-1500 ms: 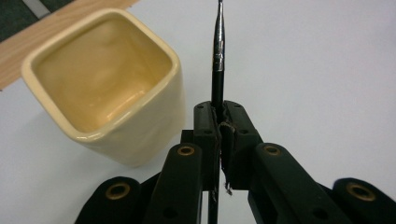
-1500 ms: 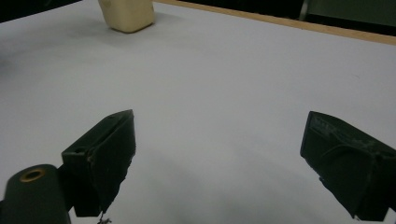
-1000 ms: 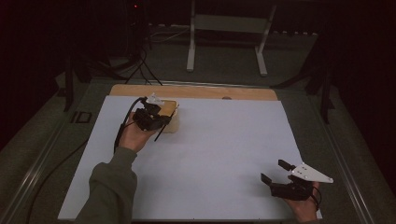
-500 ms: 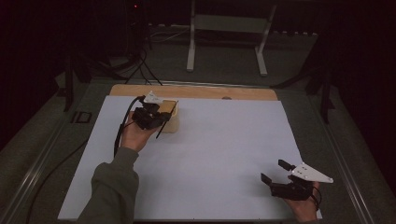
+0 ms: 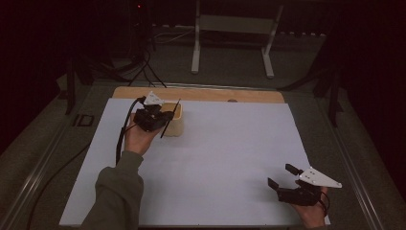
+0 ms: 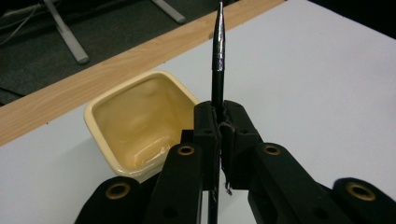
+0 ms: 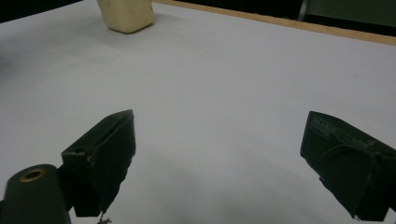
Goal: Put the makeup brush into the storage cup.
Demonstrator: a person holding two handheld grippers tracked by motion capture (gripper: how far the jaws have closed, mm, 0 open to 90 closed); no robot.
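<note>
So on the left side, the left gripper (image 5: 160, 120) is clamped tight on a thin black pen (image 6: 217, 60), jaws pinched right against the barrel about halfway down. In the left gripper view the pen sticks straight up out of the jaws with its pointed tip at the top, and the square cream-yellow ceramic cup (image 6: 140, 121) sits just behind and to the left of it. The cup looks empty inside, just a glossy bottom. From the high view the pen is tilted and hangs beside the near edge of the cup (image 5: 173, 120), not in it, as far as I can tell.

My read: the pickup part is done, the pen is up off the white table sheet (image 5: 230, 153) and carried over to the cup. What's left is the actual drop: line the pen up over the opening, tip it in, let go.

Over on the right, the right gripper (image 5: 287, 184) is parked near the front right corner of the sheet, well apart from everything, jaws spread wide with nothing between them. Doesn't look like it has a job here yet.
</note>
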